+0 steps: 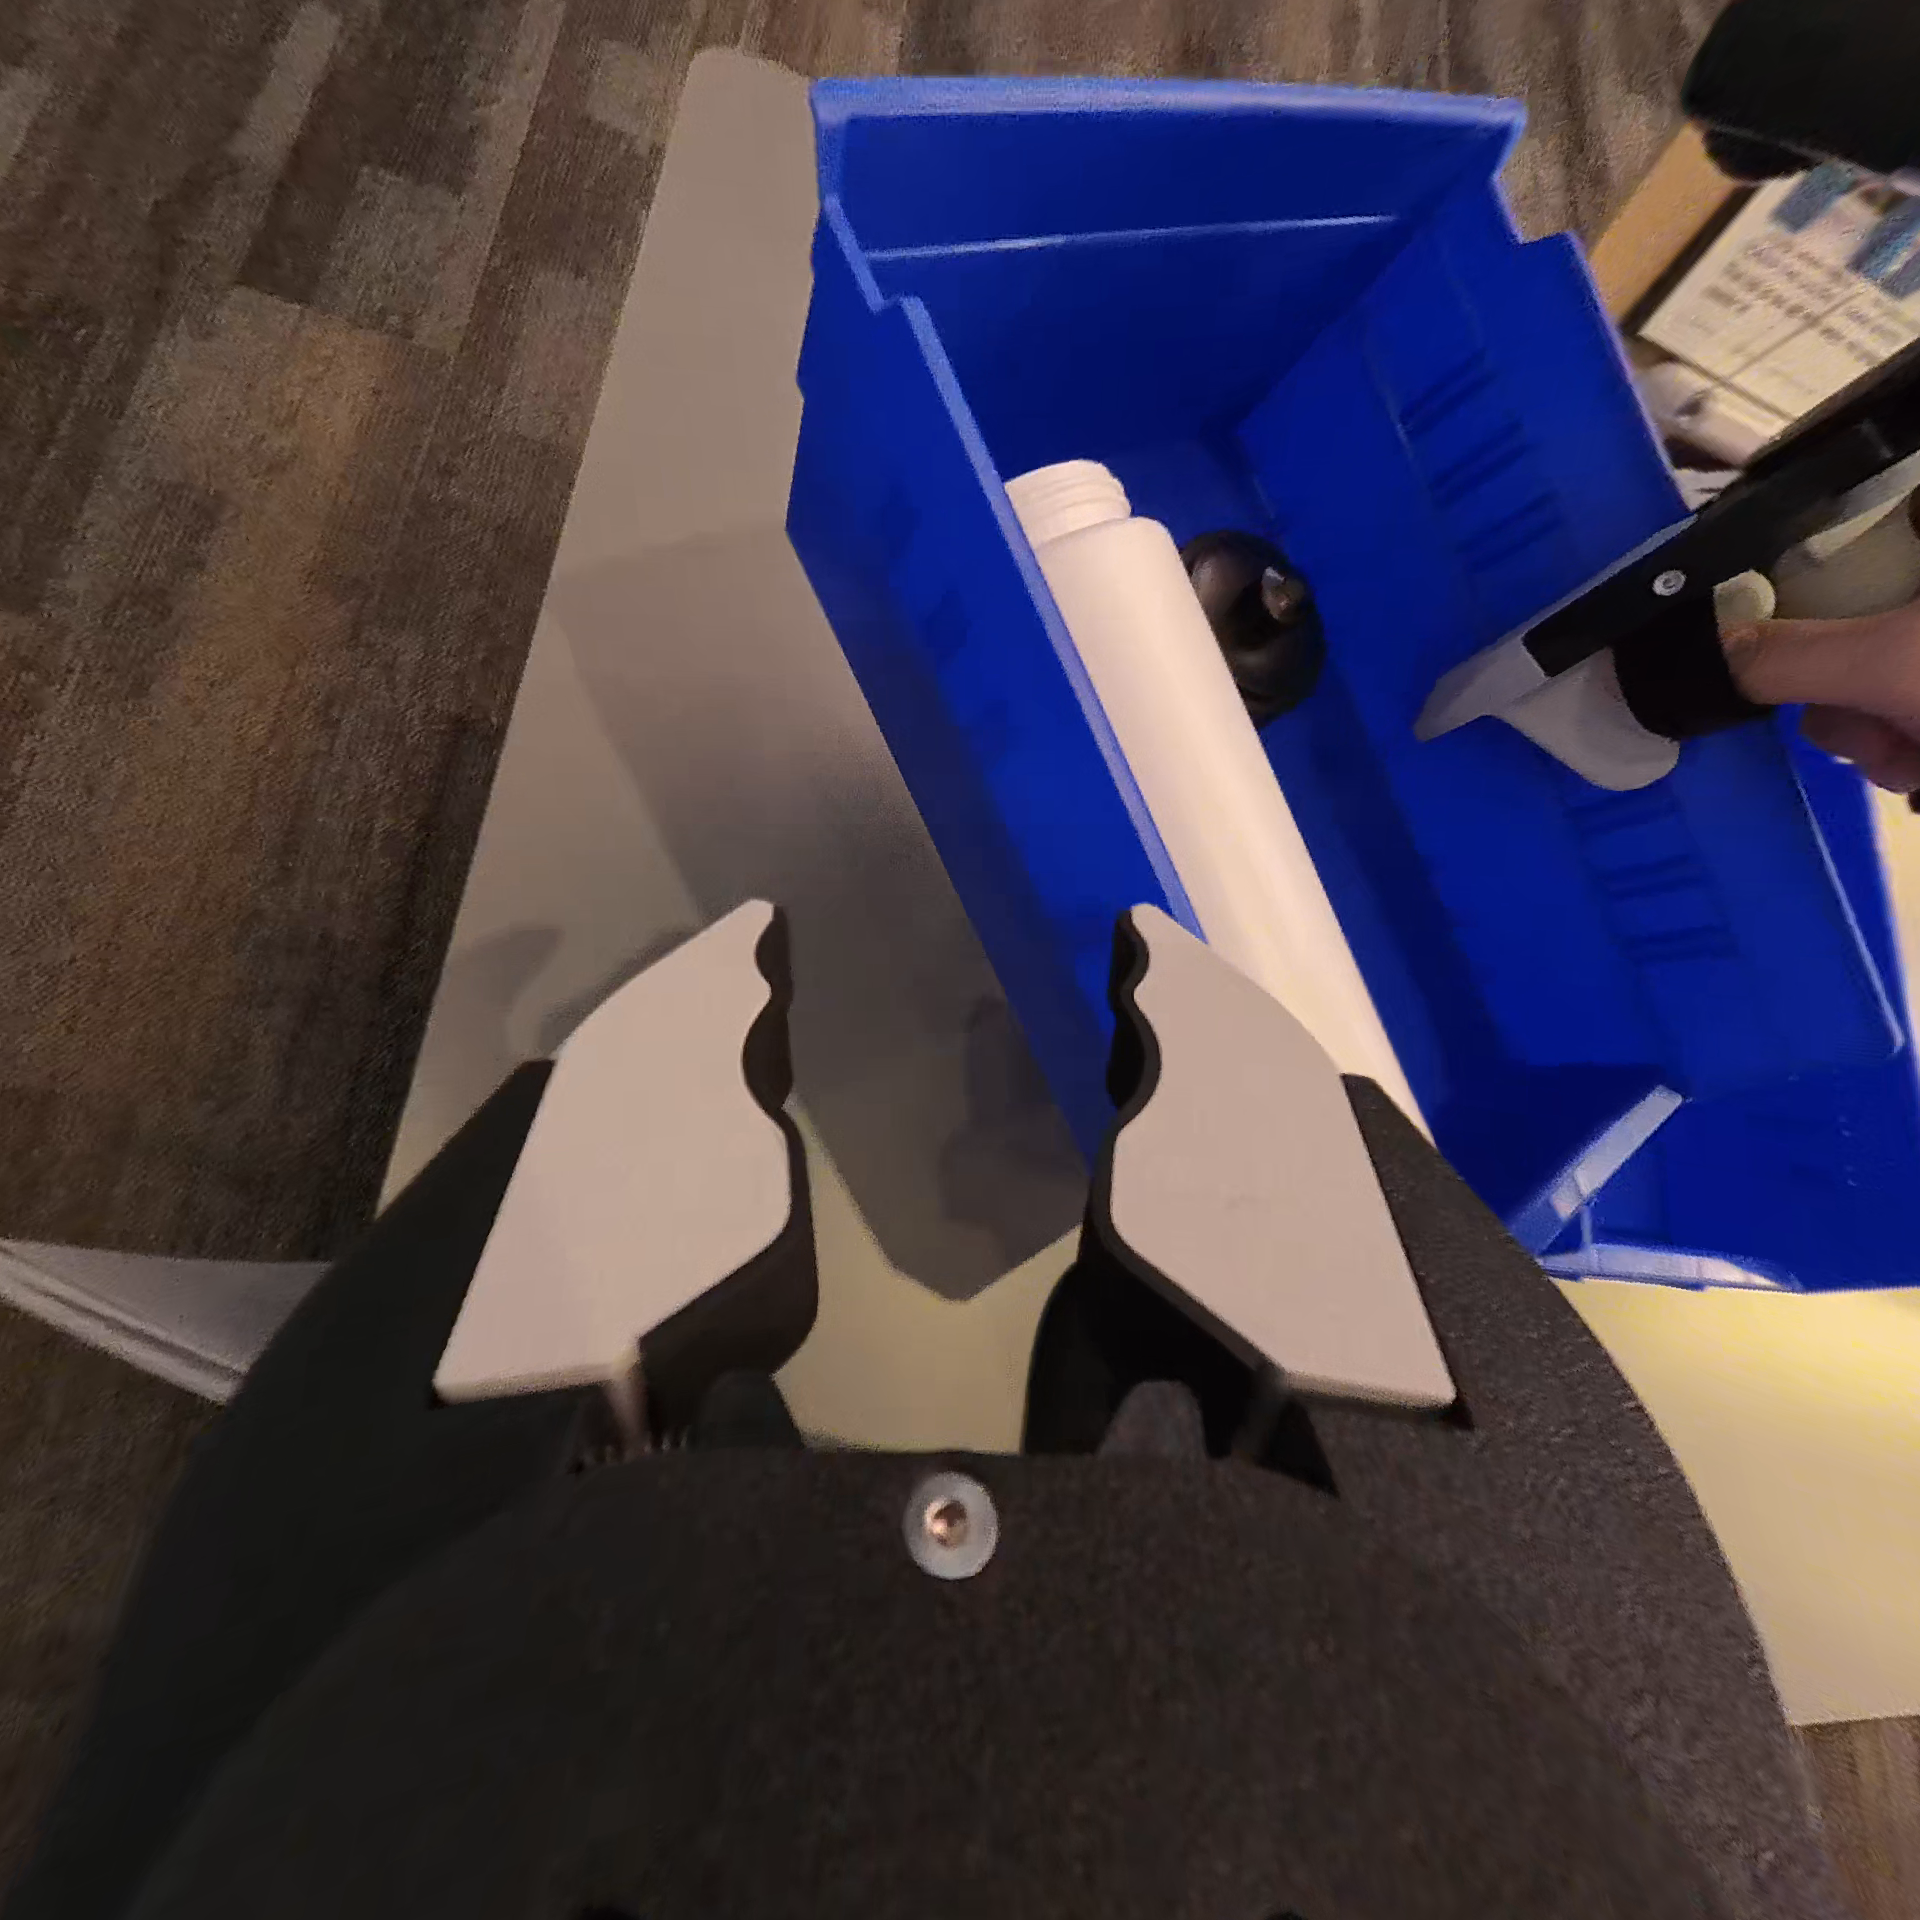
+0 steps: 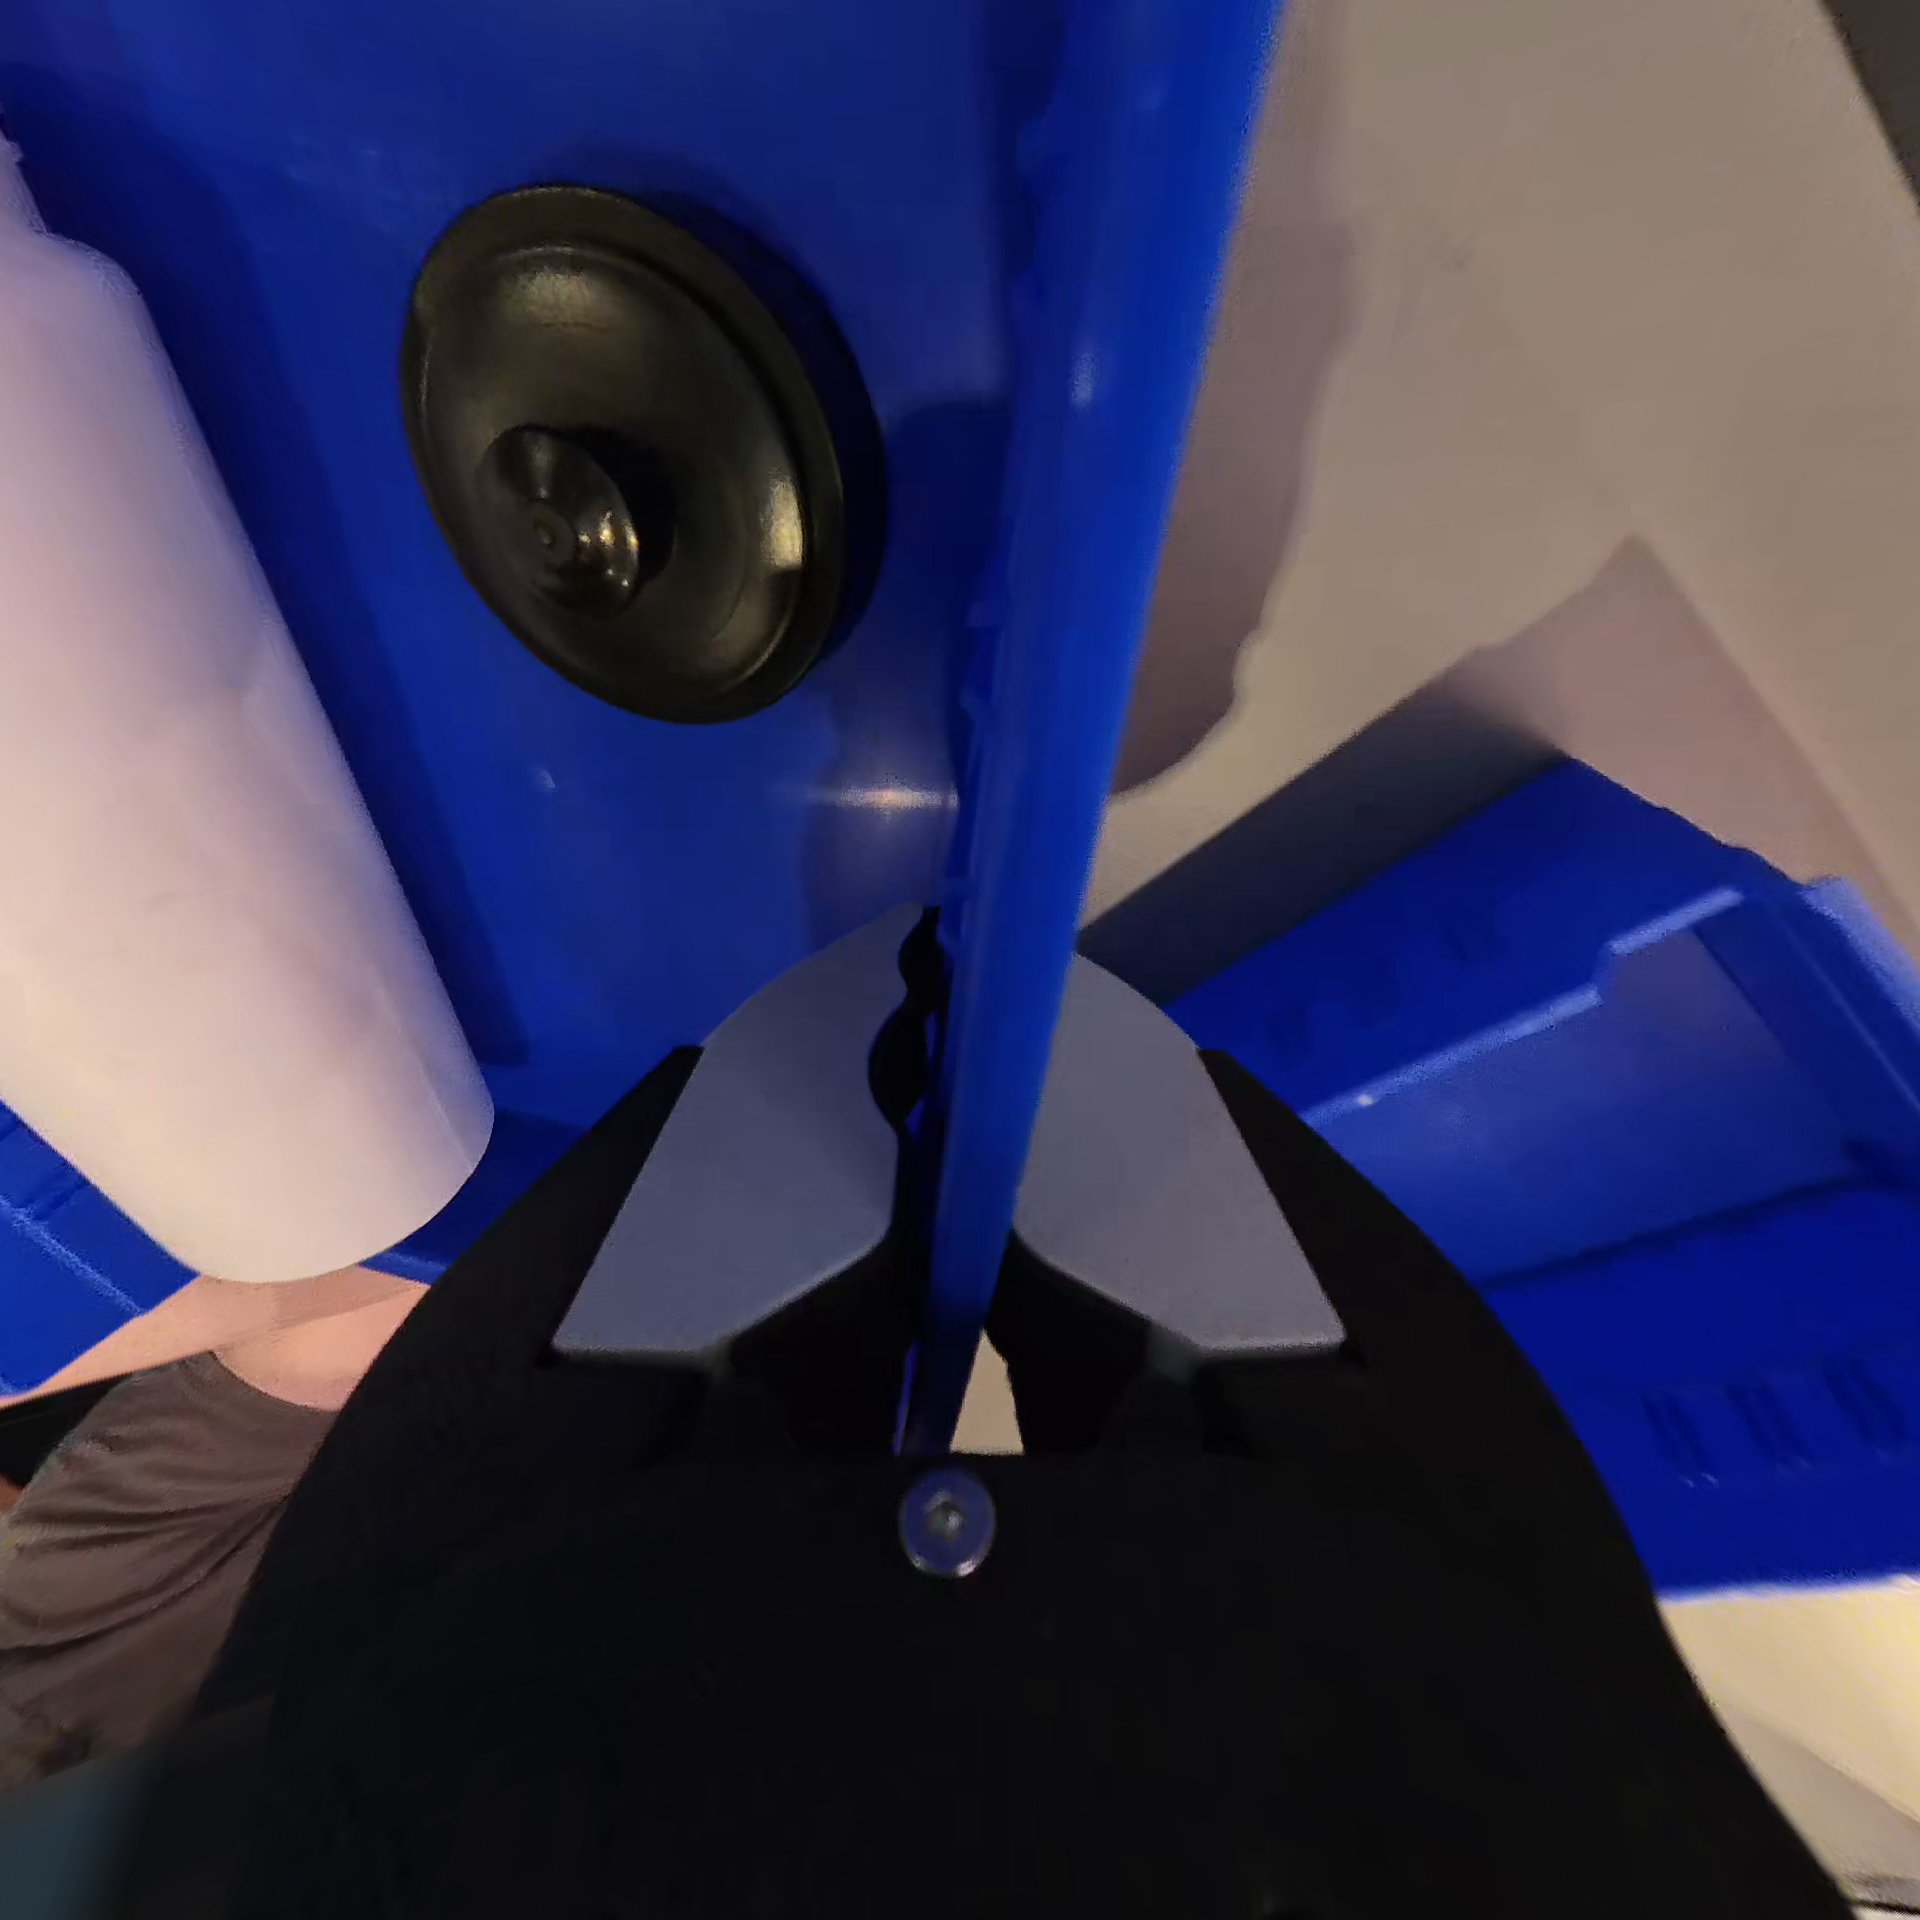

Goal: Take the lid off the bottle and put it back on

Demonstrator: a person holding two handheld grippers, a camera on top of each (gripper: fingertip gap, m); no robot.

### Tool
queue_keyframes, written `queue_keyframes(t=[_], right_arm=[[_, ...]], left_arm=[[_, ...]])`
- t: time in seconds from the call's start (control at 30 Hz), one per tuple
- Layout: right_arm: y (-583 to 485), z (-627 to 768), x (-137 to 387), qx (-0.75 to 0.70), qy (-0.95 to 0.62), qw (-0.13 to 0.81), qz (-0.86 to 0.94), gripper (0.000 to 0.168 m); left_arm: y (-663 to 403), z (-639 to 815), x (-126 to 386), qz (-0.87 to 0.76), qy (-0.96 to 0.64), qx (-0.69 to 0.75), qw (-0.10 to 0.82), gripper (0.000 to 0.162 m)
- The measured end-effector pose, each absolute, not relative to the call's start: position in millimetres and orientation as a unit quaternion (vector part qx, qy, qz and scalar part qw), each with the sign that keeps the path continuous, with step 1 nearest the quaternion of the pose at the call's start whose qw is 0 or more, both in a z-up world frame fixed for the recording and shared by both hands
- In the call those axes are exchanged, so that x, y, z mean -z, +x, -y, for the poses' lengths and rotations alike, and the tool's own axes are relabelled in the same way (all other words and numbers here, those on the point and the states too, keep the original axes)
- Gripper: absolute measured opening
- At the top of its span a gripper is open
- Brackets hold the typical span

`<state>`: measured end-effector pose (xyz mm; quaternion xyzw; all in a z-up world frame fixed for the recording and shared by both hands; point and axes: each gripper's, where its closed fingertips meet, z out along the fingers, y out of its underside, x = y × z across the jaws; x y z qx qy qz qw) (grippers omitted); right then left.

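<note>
Inside the blue plastic bin (image 1: 1621, 997), I find the white cylindrical plastic bottle (image 1: 1174, 748) lying uncapped, its round black lid (image 2: 634, 457) beside it. My right hand-held gripper (image 2: 961, 1049) pinches the bin wall, presumably steadying it; my left hand-held gripper (image 1: 951, 997) hovers spread over the pale table (image 1: 665, 748).

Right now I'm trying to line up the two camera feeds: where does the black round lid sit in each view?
Left wrist view: the black round plastic lid lies mid-frame, inside the blue plastic bin, right of the white cylindrical bottle.
Right wrist view: the lid is upper left of centre, on the bin's blue floor, right of the bottle.
Shared landmark: the white bottle lying beside the lid.
</note>
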<state>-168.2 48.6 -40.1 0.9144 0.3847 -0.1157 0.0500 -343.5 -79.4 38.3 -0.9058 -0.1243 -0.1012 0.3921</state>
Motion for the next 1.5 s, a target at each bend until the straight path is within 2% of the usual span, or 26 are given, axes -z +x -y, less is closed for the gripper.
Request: queue_keyframes(t=[0.1, 0.23, 0.33, 0.57, 0.63, 0.7, 0.83, 0.87, 0.93, 0.97, 1.03, 1.2, 1.27, 1.3, 1.33, 1.37, 1.4, 1.5], right_arm=[[-174.1, -45.9, 62.2, 0.12, 0.918, 0.065, -0.372, 0.007], [-176.9, -42.7, 99.3, 0.12, 0.926, 0.078, -0.35, 0.007], [-177.1, -38.0, 119.6, 0.11, 0.932, 0.089, -0.335, 0.007], [-178.4, -32.4, 128.1, 0.125, 0.937, 0.089, -0.315, 0.018], [-178.0, -41.9, 113.6, 0.133, 0.935, 0.048, -0.326, 0.028], [-172.0, -57.3, 87.1, 0.126, 0.925, -0.028, -0.357, 0.027], [-133.6, -82.0, 4.9, 0.101, 0.864, -0.263, -0.416, 0.028], [-108.9, -84.1, -9.3, 0.081, 0.854, -0.307, -0.412, 0.031], [-45.6, -89.3, -16.5, 0.041, 0.855, -0.349, -0.381, 0.056], [-9.2, -92.5, -9.4, 0.022, 0.874, -0.336, -0.352, 0.06], [54.9, -92.9, 14.6, 0.009, 0.921, -0.272, -0.279, 0.081], [128.6, -74.6, 71.9, -0.029, 0.959, -0.16, -0.232, 0.081], [137.6, -67.9, 94.2, -0.033, 0.964, -0.111, -0.237, 0.075], [140.4, -62.3, 104.8, -0.024, 0.968, -0.08, -0.238, 0.066], [135.7, -54.7, 113.2, 0.017, 0.97, -0.048, -0.238, 0.05], [130.3, -50.7, 116.9, 0.065, 0.971, -0.029, -0.227, 0.017], [134.7, -53.6, 117.9, 0.087, 0.974, -0.026, -0.206, 0.011], [165.0, -59.6, 118.1, 0.108, 0.975, -0.02, -0.195, 0.008]], left_arm=[[-358.0, 78.7, -26.5, 0.149, -0.905, 0.121, 0.38, 0.069], [-358.1, 79.0, -29.0, 0.171, -0.885, 0.195, 0.388, 0.07], [-357.3, 77.2, -34.0, 0.16, -0.886, 0.177, 0.399, 0.07], [-347.6, 66.5, -12.1, 0.131, -0.911, 0.175, 0.349, 0.074], [-348.8, 65.4, -9.0, 0.131, -0.913, 0.176, 0.345, 0.074], [-351.9, 64.6, -8.0, 0.134, -0.912, 0.176, 0.347, 0.074], [-354.0, 65.7, 1.9, 0.133, -0.917, 0.18, 0.329, 0.075], [-353.8, 65.5, 5.3, 0.131, -0.92, 0.181, 0.322, 0.076], [-352.6, 64.3, 8.1, 0.132, -0.922, 0.184, 0.315, 0.078], [-351.0, 63.4, 6.1, 0.133, -0.921, 0.185, 0.317, 0.078], [-345.6, 59.0, -5.5, 0.123, -0.915, 0.179, 0.339, 0.075], [-323.5, 49.6, -33.7, 0.08, -0.907, 0.153, 0.384, 0.074], [-314.0, 47.0, -40.5, 0.064, -0.905, 0.149, 0.393, 0.074], [-310.1, 45.9, -43.2, 0.059, -0.905, 0.145, 0.396, 0.074], [-306.6, 44.8, -45.5, 0.054, -0.905, 0.14, 0.399, 0.074], [-303.0, 43.5, -48.0, 0.048, -0.904, 0.135, 0.403, 0.074], [-298.6, 41.8, -51.4, 0.039, -0.902, 0.13, 0.409, 0.074], [-284.3, 38.8, -62.6, 0.015, -0.896, 0.122, 0.428, 0.073]])
